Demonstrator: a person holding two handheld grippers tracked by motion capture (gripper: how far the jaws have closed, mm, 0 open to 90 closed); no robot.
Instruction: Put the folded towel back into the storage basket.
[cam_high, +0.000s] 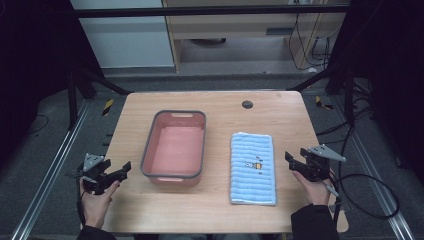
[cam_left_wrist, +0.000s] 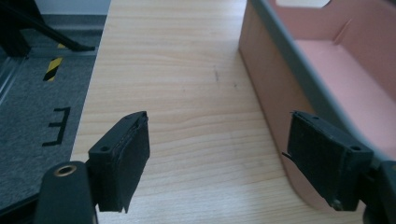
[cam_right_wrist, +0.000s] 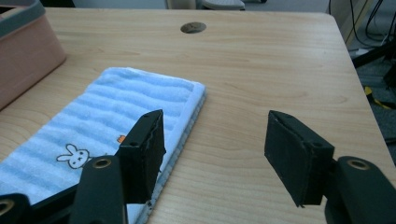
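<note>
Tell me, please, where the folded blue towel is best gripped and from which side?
Probably the folded blue towel is best taken along its long right edge, from the right, where the right hand-held gripper waits open. It lies flat on the table in stacked layers, so one jaw could likely slide under that edge and pinch the layers.

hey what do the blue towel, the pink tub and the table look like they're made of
Blue towel: looks like soft terry or fleece cloth, matte, with raised wavy ribs and a small printed bunny.
Pink tub: probably plastic, with smooth, evenly coloured walls, a faint sheen and a grey rim that may be a softer material.
Table: light wood or a wood-look laminate, with fine straight grain lines and a low-gloss top; which one is hard to tell.
</note>
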